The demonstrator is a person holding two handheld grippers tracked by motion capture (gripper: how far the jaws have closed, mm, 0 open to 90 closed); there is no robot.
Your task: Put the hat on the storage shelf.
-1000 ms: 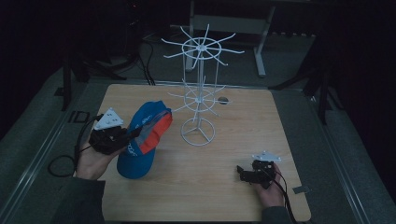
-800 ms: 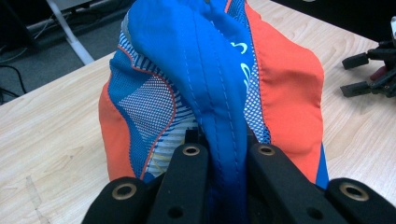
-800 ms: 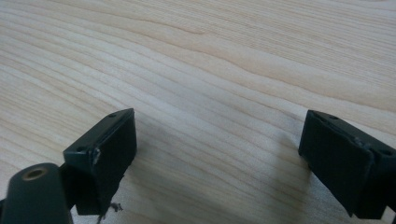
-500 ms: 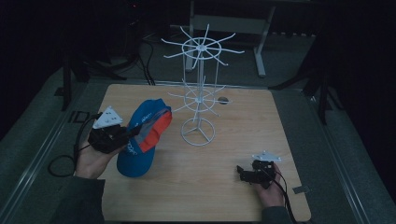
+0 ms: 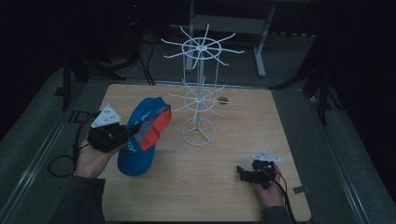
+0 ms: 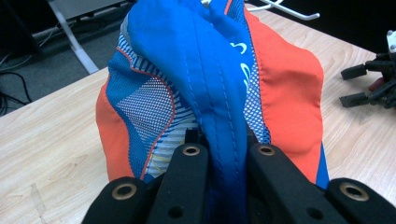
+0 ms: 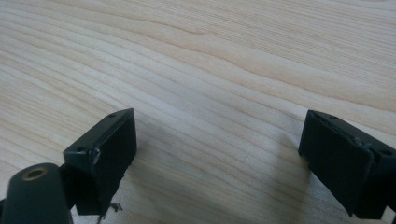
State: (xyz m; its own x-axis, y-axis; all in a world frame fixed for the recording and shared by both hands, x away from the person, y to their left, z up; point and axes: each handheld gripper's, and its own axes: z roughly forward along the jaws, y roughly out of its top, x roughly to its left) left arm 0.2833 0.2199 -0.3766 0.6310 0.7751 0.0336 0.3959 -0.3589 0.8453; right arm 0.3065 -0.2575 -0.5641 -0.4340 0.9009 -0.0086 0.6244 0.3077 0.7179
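Two claws we watch: left claw (image 6: 228, 154) has kept the cap (image 5: 144, 133) pinched and lifted, right claw (image 7: 219, 163) idle, agape.

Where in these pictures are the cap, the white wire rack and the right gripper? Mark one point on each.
cap (image 6: 219, 79), left gripper view, on the blue centre panel.
rack (image 5: 198, 138), high view, on its round base ring.
right gripper (image 5: 240, 171), high view, between its open fingertips.
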